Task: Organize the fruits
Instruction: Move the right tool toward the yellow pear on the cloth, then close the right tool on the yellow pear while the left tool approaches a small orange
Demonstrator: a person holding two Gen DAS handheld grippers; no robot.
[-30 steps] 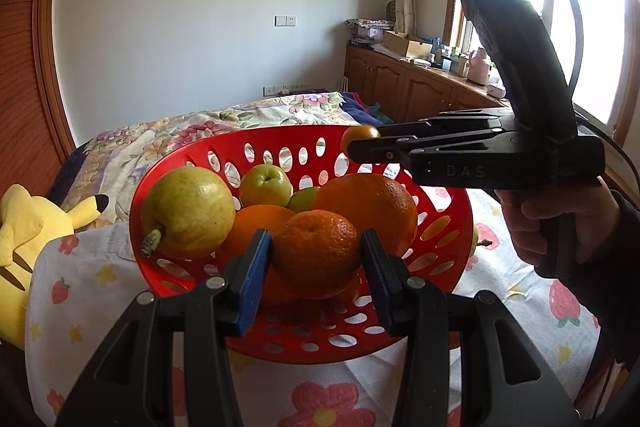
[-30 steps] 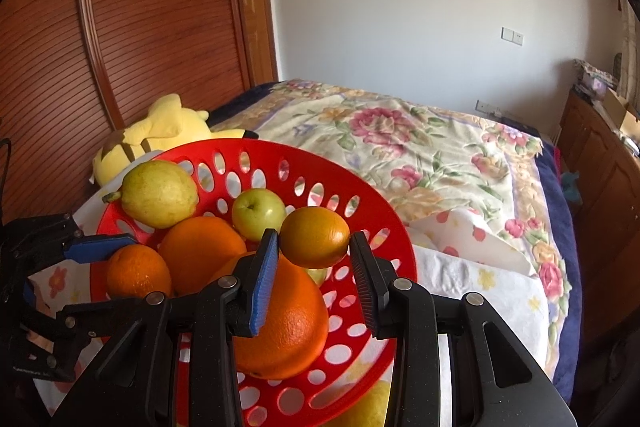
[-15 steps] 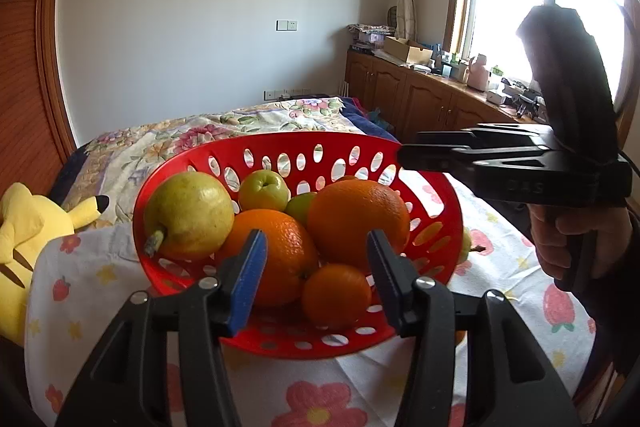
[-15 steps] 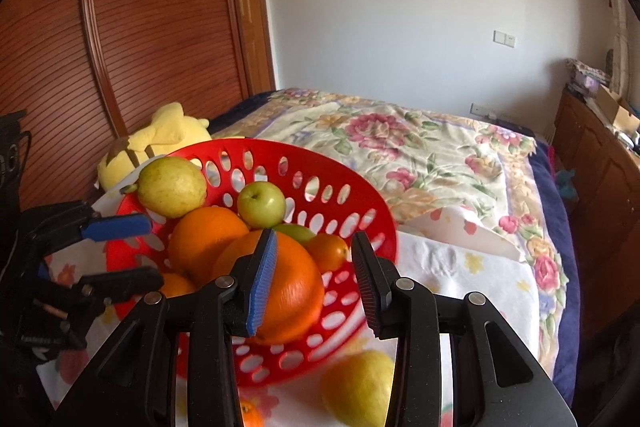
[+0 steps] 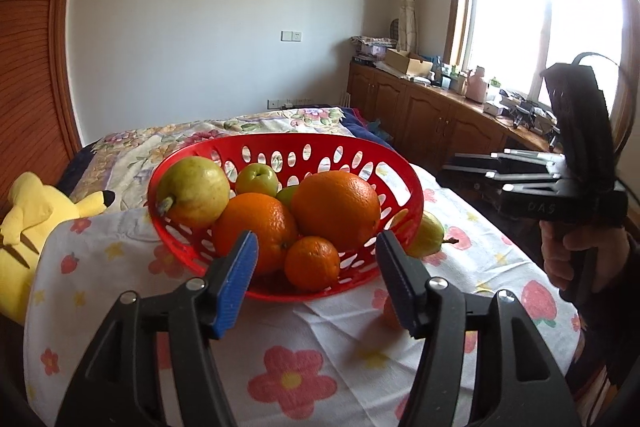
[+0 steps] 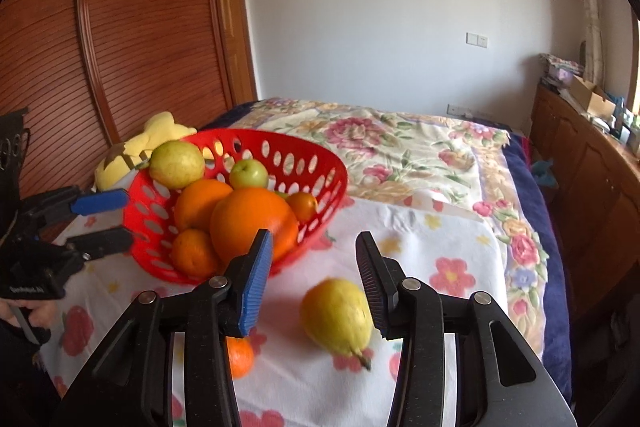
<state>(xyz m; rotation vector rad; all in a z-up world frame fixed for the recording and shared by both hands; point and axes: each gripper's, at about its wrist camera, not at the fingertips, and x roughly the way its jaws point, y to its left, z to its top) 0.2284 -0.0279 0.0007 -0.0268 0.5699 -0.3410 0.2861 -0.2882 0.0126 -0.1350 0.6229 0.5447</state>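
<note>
Red basket holds fruit; left gripper, right gripper fingers opening, empty; pear beside basket.

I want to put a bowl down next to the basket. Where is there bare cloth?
Bare cloth lies right of the red basket, between it and the flowered bedspread. In front, the loose pear and small orange crowd it. The basket is piled full.

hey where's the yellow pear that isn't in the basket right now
In the right wrist view the yellow pear lies on the flowered cloth, just in front of the red basket, with a small orange to its left.
</note>
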